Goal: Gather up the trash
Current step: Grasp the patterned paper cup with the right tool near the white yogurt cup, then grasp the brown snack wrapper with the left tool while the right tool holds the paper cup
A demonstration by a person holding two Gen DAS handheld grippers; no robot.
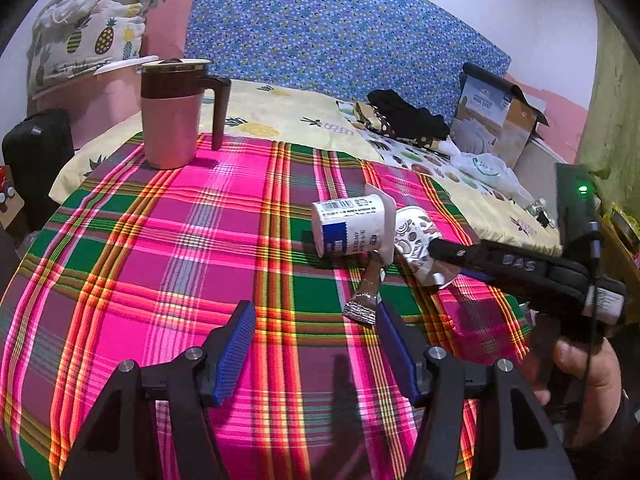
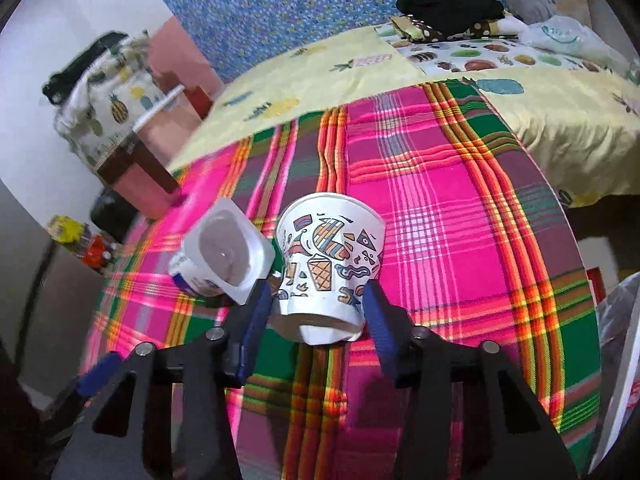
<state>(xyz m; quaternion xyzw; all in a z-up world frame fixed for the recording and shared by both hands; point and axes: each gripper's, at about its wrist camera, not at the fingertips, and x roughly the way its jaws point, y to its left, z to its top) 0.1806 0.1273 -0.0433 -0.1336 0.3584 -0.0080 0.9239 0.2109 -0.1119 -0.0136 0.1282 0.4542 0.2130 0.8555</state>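
Note:
A white yogurt pot [image 1: 352,224] lies on its side on the plaid cloth [image 1: 160,240]. It touches a patterned paper cup [image 1: 416,232], also on its side. My right gripper [image 2: 316,300] is shut on the paper cup [image 2: 328,256], its blue pads [image 2: 260,304] pressing both sides near the crumpled base. The pot [image 2: 224,256] lies just left of it, mouth toward the camera. A crumpled foil lid [image 1: 362,304] rests by the right fingertip of my left gripper [image 1: 314,320], which is open over the cloth with nothing between its fingers.
A pink mug [image 1: 172,116] with a dark handle stands at the cloth's far left. Behind is a yellow bedsheet [image 1: 280,112] with dark clothes [image 1: 408,116], a cardboard box [image 1: 496,120] and a plastic bag [image 1: 488,168]. A hand [image 1: 584,380] holds the right gripper.

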